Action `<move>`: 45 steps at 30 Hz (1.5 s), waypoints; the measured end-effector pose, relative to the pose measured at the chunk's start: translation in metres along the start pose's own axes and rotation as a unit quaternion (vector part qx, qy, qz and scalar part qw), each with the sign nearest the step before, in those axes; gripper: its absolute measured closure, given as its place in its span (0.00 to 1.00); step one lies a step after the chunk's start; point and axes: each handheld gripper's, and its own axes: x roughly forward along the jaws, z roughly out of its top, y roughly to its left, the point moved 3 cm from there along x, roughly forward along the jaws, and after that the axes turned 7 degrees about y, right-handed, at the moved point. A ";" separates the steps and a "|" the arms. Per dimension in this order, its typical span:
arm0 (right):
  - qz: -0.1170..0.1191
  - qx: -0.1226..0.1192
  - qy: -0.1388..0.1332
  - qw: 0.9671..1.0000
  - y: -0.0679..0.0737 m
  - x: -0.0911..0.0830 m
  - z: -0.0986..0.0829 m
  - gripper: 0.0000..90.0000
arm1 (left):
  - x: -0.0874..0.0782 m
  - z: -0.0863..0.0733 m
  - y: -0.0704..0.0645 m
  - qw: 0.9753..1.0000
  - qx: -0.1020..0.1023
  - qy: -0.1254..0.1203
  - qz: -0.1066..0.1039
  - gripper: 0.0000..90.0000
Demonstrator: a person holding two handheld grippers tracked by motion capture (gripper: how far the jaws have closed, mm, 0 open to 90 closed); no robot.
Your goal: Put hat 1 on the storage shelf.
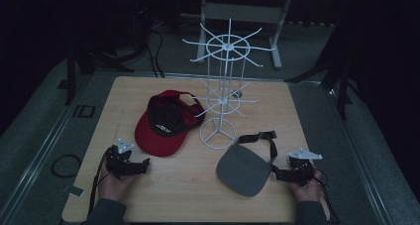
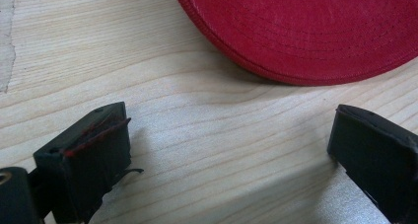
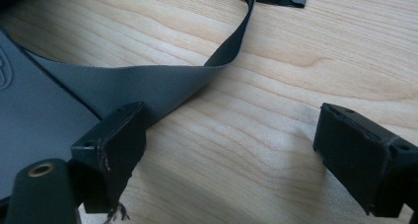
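Note:
A red cap (image 1: 163,126) lies upside down at the table's middle left, its brim (image 2: 315,31) toward me. A grey visor (image 1: 245,169) with a black strap (image 1: 262,138) rests at the right front; its grey band (image 3: 148,86) runs past my right gripper's left jaw. Between the two hats stands a white wire rack (image 1: 222,86). My left gripper (image 1: 141,166) sits on the wood just short of the red brim, open and empty (image 2: 231,150). My right gripper (image 1: 277,174) lies beside the visor's right edge, open, nothing between its jaws (image 3: 226,150).
The wooden table (image 1: 193,195) ends near my hands at the front. The rack's round base (image 1: 217,133) and its wire arms reach out over the table's centre. A coiled cable (image 1: 66,165) lies on the floor to the left.

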 end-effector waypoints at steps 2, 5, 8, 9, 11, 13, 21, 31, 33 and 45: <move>0.000 0.000 0.000 1.000 0.000 0.000 0.000 0.14 | -0.001 0.000 0.000 1.000 0.000 -0.002 -0.001 0.05; 0.000 0.000 0.000 1.000 0.000 0.000 0.000 0.14 | -0.004 0.000 -0.001 1.000 0.007 -0.009 -0.005 0.11; 0.000 0.000 0.000 1.000 0.000 0.000 0.000 0.14 | -0.006 0.000 -0.002 1.000 0.014 -0.010 -0.009 0.27; 0.000 0.000 0.000 1.000 0.000 0.000 0.000 0.14 | -0.007 -0.001 -0.002 1.000 0.016 -0.010 -0.011 0.32; 0.000 0.000 0.000 1.000 0.000 0.000 0.000 0.14 | -0.009 -0.001 -0.001 1.000 0.018 -0.007 -0.012 0.38; 0.000 0.000 0.000 1.000 0.000 0.000 0.000 0.14 | -0.011 -0.001 0.000 1.000 0.016 -0.003 -0.013 0.46; 0.000 0.000 0.000 1.000 0.000 0.000 0.000 0.14 | -0.019 -0.003 0.005 0.999 0.012 0.018 -0.031 0.64; 0.000 0.000 0.000 1.000 0.000 0.000 0.000 0.14 | -0.031 -0.002 0.015 0.999 -0.013 -0.010 -0.047 0.74; 0.000 0.000 0.000 1.000 0.000 0.000 0.000 0.14 | -0.033 0.000 0.019 0.999 -0.016 -0.010 -0.047 0.72; 0.001 0.000 0.000 1.000 0.000 0.000 0.000 0.14 | -0.043 0.044 0.033 0.998 0.036 -0.010 -0.059 0.60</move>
